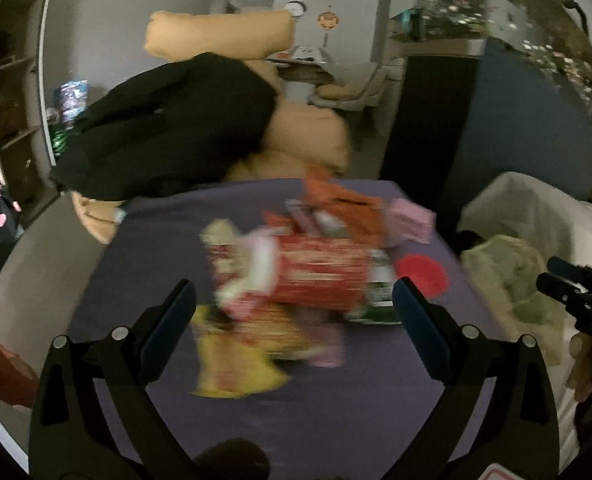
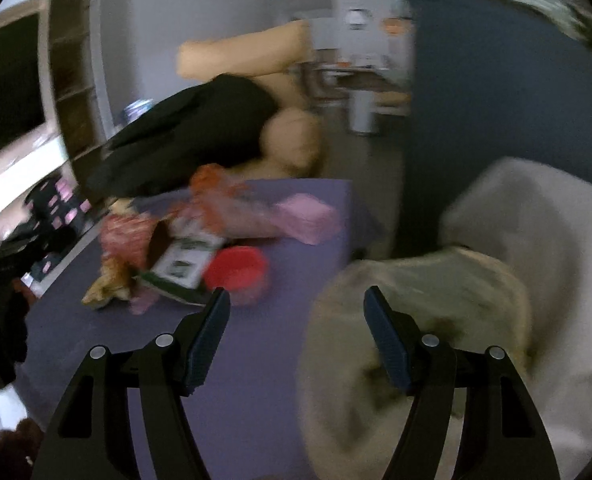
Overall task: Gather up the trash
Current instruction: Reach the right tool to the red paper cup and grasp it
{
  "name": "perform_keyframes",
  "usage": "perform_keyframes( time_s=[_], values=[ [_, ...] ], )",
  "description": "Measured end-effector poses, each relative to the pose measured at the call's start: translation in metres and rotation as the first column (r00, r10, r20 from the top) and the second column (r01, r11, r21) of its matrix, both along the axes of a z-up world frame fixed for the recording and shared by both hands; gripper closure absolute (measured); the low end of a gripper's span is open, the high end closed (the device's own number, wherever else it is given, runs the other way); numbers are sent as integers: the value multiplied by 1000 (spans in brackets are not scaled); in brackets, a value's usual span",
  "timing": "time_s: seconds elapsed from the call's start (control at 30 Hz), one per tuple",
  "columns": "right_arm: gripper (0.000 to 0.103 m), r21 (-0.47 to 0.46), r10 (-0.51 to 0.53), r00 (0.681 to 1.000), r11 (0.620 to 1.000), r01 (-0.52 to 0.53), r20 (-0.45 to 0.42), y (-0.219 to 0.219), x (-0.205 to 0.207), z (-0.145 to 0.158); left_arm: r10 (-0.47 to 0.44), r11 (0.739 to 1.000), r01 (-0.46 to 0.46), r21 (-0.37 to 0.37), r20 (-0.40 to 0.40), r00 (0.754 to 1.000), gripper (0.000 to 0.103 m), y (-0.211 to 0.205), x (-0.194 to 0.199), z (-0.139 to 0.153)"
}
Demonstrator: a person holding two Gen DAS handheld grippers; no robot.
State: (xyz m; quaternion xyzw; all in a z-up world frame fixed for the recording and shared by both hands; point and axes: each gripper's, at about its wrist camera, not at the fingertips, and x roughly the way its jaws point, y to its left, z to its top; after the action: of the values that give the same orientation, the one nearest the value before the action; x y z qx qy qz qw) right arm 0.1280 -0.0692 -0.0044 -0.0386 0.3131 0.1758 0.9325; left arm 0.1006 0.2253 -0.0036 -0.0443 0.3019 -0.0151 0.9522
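Observation:
A blurred heap of trash lies on a purple table point(image 1: 296, 420): a red snack bag point(image 1: 319, 272), a yellow wrapper point(image 1: 236, 368), an orange bag point(image 1: 343, 204), a pink pack point(image 1: 411, 220), a green-and-white carton point(image 1: 379, 300) and a red bowl point(image 1: 421, 274). My left gripper point(image 1: 296, 300) stands open just before the heap, nothing between its fingers. In the right wrist view the same carton point(image 2: 184, 264), red bowl point(image 2: 236, 272) and pink pack point(image 2: 307, 216) sit left of centre. My right gripper point(image 2: 296, 308) is open and empty, over the table edge beside a grey-green cushion point(image 2: 407, 344).
A tan sofa point(image 1: 220, 36) with a black garment point(image 1: 168, 128) draped over it stands behind the table. White fabric point(image 2: 535, 248) and the cushion point(image 1: 507, 280) lie to the right. A dark blue partition point(image 1: 515, 120) rises at the back right, shelving point(image 1: 12, 80) at left.

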Motion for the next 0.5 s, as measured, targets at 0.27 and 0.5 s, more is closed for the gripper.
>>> perform_keyframes(
  time_s=[0.27, 0.5],
  values=[
    [37, -151, 322, 946, 938, -313, 38, 127, 24, 3, 123, 989, -128, -76, -66, 990, 9, 102, 4, -18],
    [37, -330, 518, 855, 807, -490, -1, 220, 40, -11, 143, 972, -164, -166, -129, 981, 9, 142, 2, -44]
  ],
)
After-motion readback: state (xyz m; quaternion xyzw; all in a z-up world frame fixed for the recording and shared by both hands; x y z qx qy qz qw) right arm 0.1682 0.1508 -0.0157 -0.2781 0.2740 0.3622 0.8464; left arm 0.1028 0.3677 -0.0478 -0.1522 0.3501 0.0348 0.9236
